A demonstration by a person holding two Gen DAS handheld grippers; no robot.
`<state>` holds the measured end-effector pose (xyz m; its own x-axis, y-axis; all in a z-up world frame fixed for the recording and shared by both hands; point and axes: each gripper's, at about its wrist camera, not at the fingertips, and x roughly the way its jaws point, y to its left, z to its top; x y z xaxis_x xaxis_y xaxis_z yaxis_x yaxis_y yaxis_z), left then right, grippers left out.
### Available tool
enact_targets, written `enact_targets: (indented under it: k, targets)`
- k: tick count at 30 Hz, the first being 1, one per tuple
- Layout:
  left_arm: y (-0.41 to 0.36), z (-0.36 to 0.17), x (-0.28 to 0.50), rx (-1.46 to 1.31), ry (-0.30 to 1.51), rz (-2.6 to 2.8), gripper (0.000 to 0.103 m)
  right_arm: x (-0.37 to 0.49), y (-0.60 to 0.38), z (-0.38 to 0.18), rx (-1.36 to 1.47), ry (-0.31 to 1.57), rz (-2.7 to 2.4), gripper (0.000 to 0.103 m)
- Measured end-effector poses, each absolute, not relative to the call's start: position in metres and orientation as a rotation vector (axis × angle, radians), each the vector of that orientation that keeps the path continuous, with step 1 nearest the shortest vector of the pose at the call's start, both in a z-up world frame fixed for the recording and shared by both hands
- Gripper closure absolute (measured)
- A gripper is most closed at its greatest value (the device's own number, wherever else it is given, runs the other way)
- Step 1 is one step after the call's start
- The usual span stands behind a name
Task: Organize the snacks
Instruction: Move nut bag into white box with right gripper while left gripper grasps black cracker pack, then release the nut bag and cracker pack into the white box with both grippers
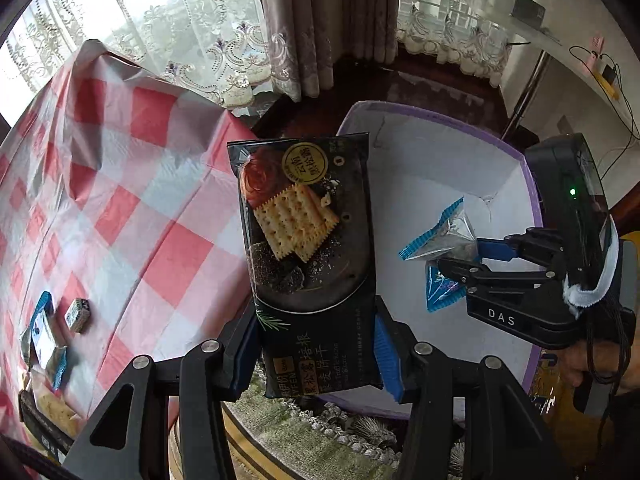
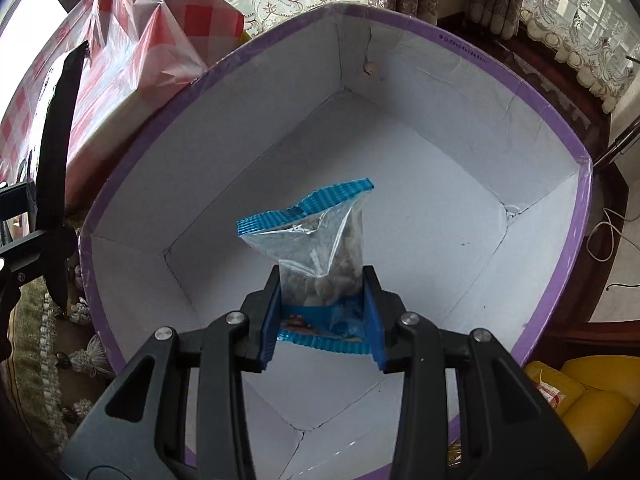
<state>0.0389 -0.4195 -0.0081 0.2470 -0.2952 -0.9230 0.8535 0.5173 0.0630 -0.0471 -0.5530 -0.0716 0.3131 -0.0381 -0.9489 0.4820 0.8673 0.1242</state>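
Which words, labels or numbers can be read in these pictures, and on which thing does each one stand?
"DAS": white letters on the right gripper body.
"云南黑松露": gold round seal on the black cracker packet.
Other packet print: partly hidden, not surely readable.
Small print on the purple box rim: too small to read.

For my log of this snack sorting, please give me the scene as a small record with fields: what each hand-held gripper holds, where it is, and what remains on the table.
left hand-held gripper: shut on black cracker packet, over the edge between table and box
right hand-held gripper: shut on clear packet with blue ends, above the box interior
box: purple rim, white inside, nothing lying in it
table: red checked cloth
remaining on table: small snack packets at the left edge
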Motion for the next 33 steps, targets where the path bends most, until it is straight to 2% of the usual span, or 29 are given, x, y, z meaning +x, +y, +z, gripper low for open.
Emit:
enact_targets:
  k: [4,7,13,17,19,22,30,33]
  targets:
    - [-0.438,-0.026,0.028,0.747,1.094,-0.919,0.052,-0.055,-0.543,-0.093,0.433,1.209,-0.340,0.062]
    - [-0.442,-0.037,0.031,0.791,1.131,-0.919,0.052,-0.053,-0.539,-0.084,0.425,1.152,-0.329,0.061]
    - [-0.452,-0.050,0.044,0.816,1.158,-0.868,0.051,-0.041,-0.521,-0.085,0.452,1.163,-0.289,0.061]
    - [-0.452,-0.052,0.051,0.805,1.159,-0.841,0.042,-0.032,-0.502,-0.083,0.450,1.163,-0.232,0.060]
    - [-0.448,-0.050,0.055,0.786,1.157,-0.832,0.038,-0.032,-0.499,-0.079,0.445,1.161,-0.229,0.052]
    - [-0.439,-0.040,0.058,0.744,1.134,-0.826,0.037,-0.034,-0.501,-0.068,0.418,1.137,-0.263,0.040]
    - [-0.393,0.007,0.075,0.524,0.967,-0.736,0.037,-0.030,-0.505,-0.022,0.256,1.013,-0.360,0.027]
    - [-0.372,0.026,0.074,0.445,0.877,-0.693,0.037,-0.026,-0.499,-0.004,0.202,0.947,-0.397,0.026]
